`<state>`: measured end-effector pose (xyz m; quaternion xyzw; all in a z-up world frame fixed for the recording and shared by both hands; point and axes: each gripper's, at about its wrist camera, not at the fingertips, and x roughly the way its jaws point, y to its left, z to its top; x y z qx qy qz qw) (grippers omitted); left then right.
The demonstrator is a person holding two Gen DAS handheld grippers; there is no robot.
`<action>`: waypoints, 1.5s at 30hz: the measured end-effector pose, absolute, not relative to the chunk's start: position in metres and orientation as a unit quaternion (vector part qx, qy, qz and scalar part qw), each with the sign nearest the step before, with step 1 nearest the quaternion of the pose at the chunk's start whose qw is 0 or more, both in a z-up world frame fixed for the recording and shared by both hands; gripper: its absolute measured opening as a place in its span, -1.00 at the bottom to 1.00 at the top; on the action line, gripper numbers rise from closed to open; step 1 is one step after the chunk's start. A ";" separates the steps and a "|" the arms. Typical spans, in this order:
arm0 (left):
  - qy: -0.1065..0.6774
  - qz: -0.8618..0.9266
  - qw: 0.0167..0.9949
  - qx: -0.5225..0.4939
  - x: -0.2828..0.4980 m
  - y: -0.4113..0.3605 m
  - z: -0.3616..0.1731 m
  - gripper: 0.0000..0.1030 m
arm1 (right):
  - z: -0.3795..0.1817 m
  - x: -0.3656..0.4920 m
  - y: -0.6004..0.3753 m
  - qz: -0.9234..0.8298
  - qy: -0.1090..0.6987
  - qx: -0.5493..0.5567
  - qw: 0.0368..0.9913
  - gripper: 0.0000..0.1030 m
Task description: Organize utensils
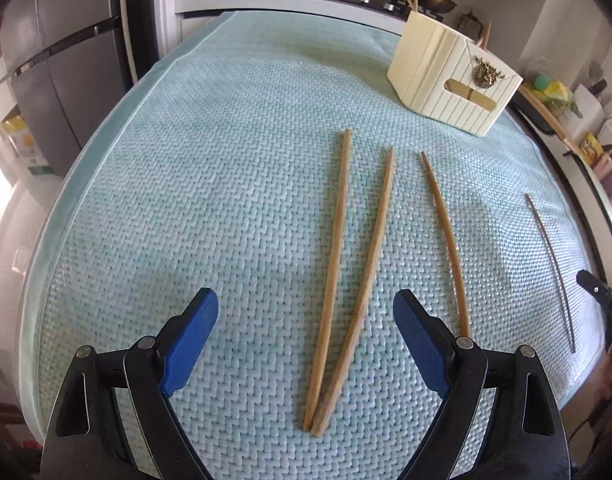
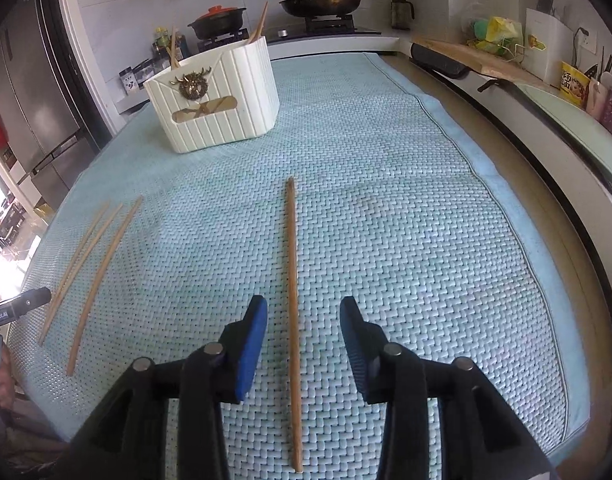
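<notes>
Midway through sorting, both tools [image 1: 306,344] [image 2: 302,344] hang open over loose chopsticks [image 2: 293,320]; next, grip one for the holder [image 2: 214,100].

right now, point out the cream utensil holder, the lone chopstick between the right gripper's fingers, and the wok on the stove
cream utensil holder [image 2: 226,120], right wrist view, ribbed front wall
lone chopstick [image 2: 293,280], right wrist view, mid-shaft
wok [image 2: 322,2], right wrist view, dark side wall

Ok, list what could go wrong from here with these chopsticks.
1. Two chopsticks touch at their near ends between the open left claw; closing may grab both or skew them.
2. The lone chopstick lies flat on the woven mat under the open right claw; it may roll or slip.
</notes>
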<state>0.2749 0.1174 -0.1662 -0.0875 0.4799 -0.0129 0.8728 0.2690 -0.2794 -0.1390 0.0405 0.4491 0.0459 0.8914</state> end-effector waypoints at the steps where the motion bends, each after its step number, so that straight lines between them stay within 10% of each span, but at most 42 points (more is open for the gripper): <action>1: 0.479 -0.018 0.874 -0.085 0.281 0.119 -0.164 0.75 | -0.137 0.271 -0.281 0.046 0.448 0.040 0.892 -0.25; 27: 0.539 -0.076 0.838 0.049 0.417 0.095 -0.182 0.64 | -0.161 0.398 -0.231 0.126 0.557 -0.096 0.815 -0.26; 35: 0.541 -0.112 0.831 0.066 0.424 0.077 -0.178 -0.89 | -0.158 0.430 -0.231 0.123 0.561 -0.086 0.814 -0.87; 45: 0.475 -0.112 0.872 0.035 0.404 0.082 -0.131 -0.91 | -0.118 0.425 -0.253 0.162 0.494 0.006 0.854 -0.88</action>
